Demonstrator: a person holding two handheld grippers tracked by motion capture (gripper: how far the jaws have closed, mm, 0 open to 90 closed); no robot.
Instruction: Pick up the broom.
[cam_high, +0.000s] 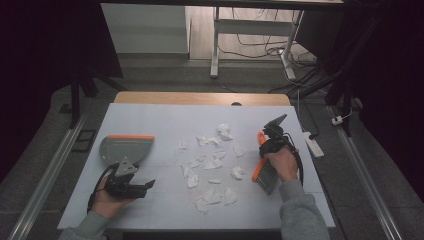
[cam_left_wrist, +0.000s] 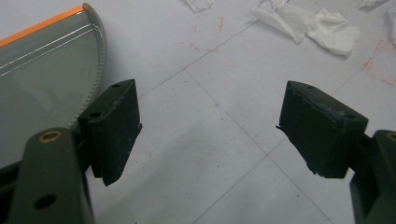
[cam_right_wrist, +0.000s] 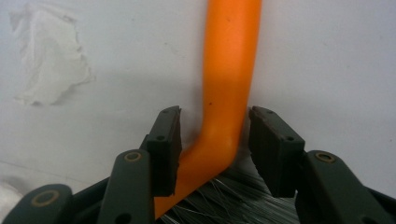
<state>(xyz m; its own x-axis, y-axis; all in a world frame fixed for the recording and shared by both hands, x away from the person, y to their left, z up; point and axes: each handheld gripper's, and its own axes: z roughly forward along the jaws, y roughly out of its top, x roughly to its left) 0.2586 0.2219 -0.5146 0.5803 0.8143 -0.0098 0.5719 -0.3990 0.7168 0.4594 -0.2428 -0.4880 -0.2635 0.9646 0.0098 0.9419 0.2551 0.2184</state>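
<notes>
Right tongs straddle orange brush handle at bend, pads not pressing; grey bristles below. Left tongs released.

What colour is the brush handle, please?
Orange; the brush handle shows best in the right gripper view.

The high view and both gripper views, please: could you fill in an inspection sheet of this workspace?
Surface: pale sheet covering a wooden table, with faint red marks.
Job's things: brush lying at the right, its orange handle between the right tongs; grey dustpan with an orange edge at the left.
Clutter: torn white paper scraps scattered mid-table.
Grippers: left tongs open over bare sheet beside the dustpan; right tongs straddle the handle, pads apparently not pressing yet.
Cables: one trails from each gripper; more on the floor behind.
Surroundings: white desk legs, power strip on the floor at the right.
</notes>
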